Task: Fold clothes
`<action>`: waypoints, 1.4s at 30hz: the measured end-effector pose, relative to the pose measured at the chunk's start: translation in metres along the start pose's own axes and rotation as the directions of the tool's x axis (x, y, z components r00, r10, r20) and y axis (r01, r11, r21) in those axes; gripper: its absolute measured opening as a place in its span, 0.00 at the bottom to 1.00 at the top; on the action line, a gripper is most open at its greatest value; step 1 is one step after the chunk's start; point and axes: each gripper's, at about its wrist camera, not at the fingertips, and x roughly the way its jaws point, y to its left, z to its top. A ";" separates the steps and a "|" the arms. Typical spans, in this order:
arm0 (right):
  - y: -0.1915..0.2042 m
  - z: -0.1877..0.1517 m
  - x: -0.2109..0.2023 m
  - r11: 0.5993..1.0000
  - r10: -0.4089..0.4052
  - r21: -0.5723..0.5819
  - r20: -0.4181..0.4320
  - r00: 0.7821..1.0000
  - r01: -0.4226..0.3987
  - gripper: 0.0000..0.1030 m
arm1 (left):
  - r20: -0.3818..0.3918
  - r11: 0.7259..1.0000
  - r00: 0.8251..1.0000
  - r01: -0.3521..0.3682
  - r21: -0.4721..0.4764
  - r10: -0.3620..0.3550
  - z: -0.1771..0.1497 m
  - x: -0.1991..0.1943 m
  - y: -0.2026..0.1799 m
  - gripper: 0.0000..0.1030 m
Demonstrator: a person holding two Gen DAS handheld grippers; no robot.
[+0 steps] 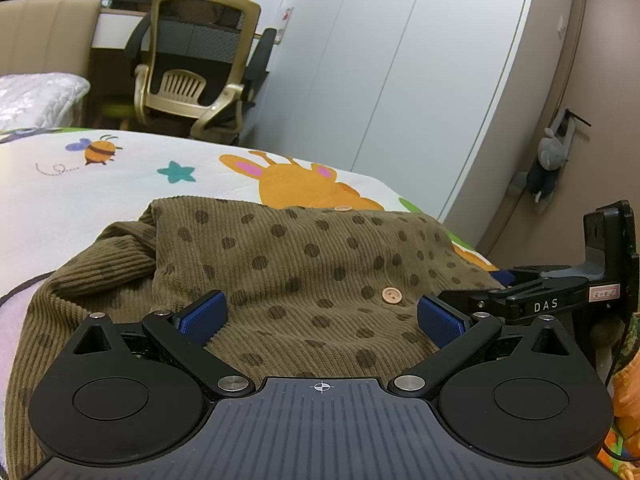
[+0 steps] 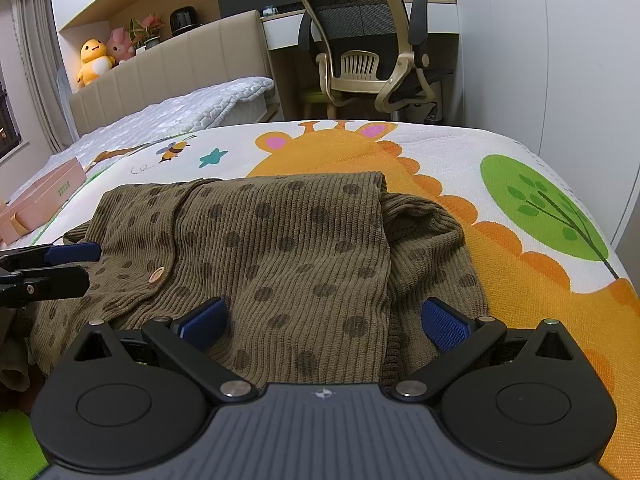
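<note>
A brown ribbed cardigan (image 1: 288, 264) with dark polka dots lies partly folded on a bed (image 2: 460, 152) spread with a white quilt printed with an orange giraffe (image 2: 320, 156), a bee (image 1: 98, 150), a teal star (image 1: 176, 172) and a green tree (image 2: 544, 208). In the left wrist view, the left hand-held gripper (image 1: 320, 320) hovers low over the near edge of the garment with its blue-padded fingers spread wide and nothing between them; a pale button (image 1: 392, 295) sits on the knit just ahead of its right finger. In the right wrist view, the right hand-held gripper (image 2: 322, 320) is likewise spread wide over the cardigan, empty, with the vertical folded edge of the top layer running down just inside its right finger and a bunched sleeve (image 2: 432, 220) lying to the right of that fold. Each device shows at the edge of the other's view: the right one at the right margin of the left wrist view, the left one at the left margin of the right wrist view, its fingers lying on their side near the buttoned edge. Behind the bed stand a gold-framed mesh office chair (image 2: 368, 44), a beige padded headboard (image 2: 172, 68) with a yellow plush duck (image 2: 94, 60) on the ledge above it, and white wardrobe doors (image 1: 400, 60). Pink boxes (image 2: 44, 196) rest on the bed at far left of the right wrist view.
</note>
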 end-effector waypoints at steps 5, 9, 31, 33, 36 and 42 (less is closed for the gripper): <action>-0.001 0.000 -0.001 1.000 0.002 0.002 0.001 1.000 -0.002 1.00 | 0.018 0.995 0.999 0.044 -0.091 -0.043 0.003 -0.008 0.012 1.00; -0.002 0.000 -0.002 1.000 0.009 0.010 0.004 1.000 -0.009 1.00 | 0.020 0.990 1.000 0.024 -0.136 -0.021 0.007 -0.032 0.016 1.00; -0.014 -0.038 -0.063 0.985 -0.073 -0.164 -0.102 0.992 0.056 1.00 | -0.119 0.943 0.958 -0.281 -0.180 0.262 0.002 -0.068 0.076 1.00; -0.016 -0.042 -0.063 0.990 -0.063 -0.133 -0.090 0.994 0.051 1.00 | -0.097 0.938 0.963 -0.268 -0.221 0.252 0.002 -0.064 0.083 1.00; -0.015 -0.046 -0.065 0.990 -0.062 -0.129 -0.077 0.995 0.052 1.00 | -0.071 0.941 0.965 -0.263 -0.212 0.254 0.002 -0.058 0.079 0.98; 0.007 -0.034 -0.091 0.982 -0.048 -0.183 0.022 0.999 0.052 1.00 | -0.077 0.958 0.973 -0.227 -0.178 0.216 0.002 -0.054 0.071 0.54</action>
